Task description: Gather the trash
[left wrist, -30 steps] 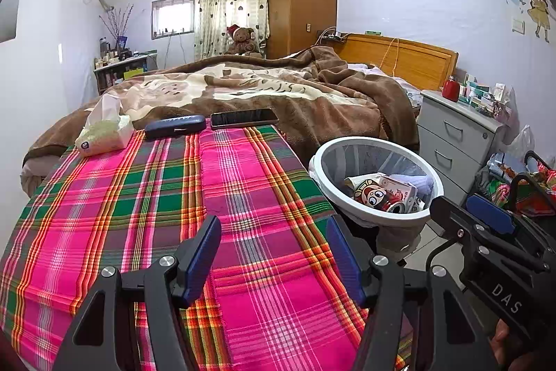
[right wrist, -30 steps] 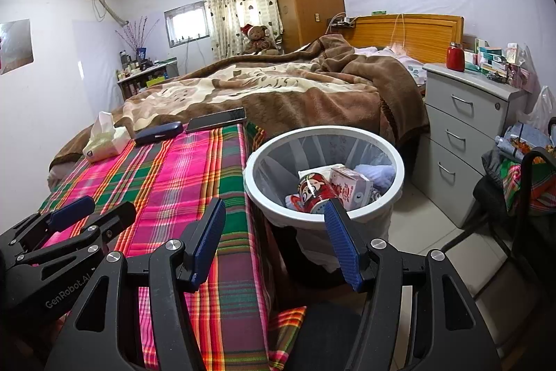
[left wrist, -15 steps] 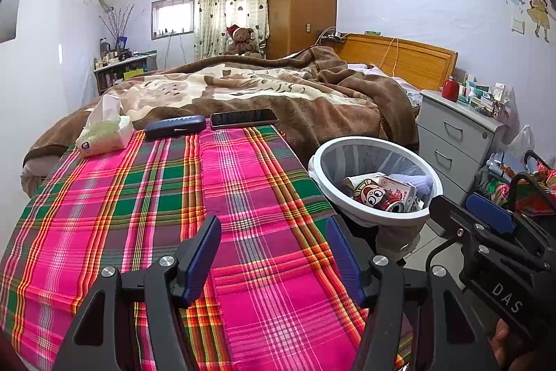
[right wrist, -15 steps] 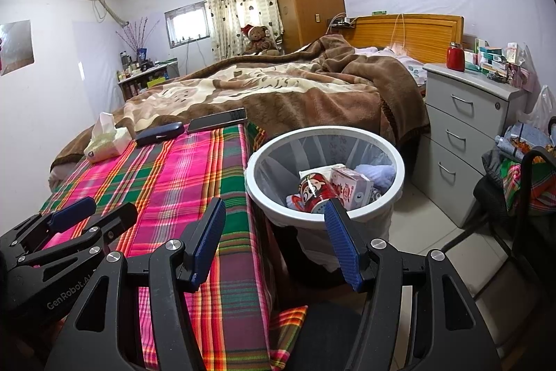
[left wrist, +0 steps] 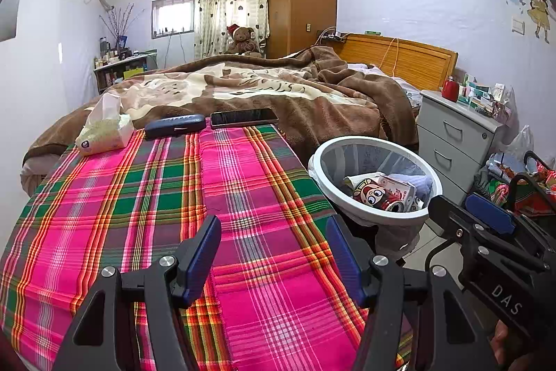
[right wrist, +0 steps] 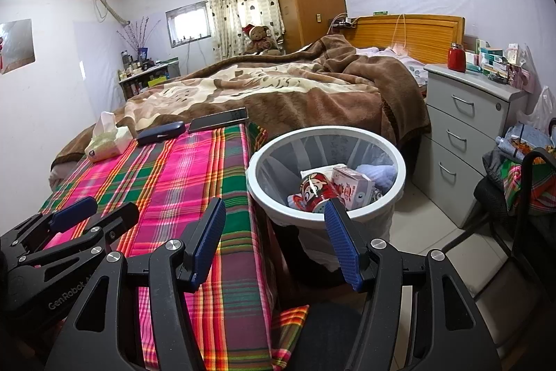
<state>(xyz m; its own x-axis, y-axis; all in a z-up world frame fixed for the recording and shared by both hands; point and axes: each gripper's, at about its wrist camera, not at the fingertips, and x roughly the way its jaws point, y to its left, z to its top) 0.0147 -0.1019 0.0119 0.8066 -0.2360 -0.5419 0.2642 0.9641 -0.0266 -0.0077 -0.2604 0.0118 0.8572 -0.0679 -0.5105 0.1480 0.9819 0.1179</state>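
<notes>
At the far left of the desk, by its back edge, lies a tissue pack, then a dark case and a phone, all in a row against the bed. None of these reads as trash, and the plaid cloth in front of them is bare, so the collecting looks finished or nearly so.

The left gripper hangs over the near middle of the desk, jaws apart with nothing between them. The right gripper hovers at the desk's right edge, jaws likewise apart and empty.

Just beside that edge stands the trash bin, with the trash, a red printed can and small cartons, lying inside it.

If anything is left, the next move would call for a look around for stray pieces. The desk's right edge drops straight to the bin, the nightstand closes the gap behind it, and a chair crowds the far right; open room lies above the cloth.
</notes>
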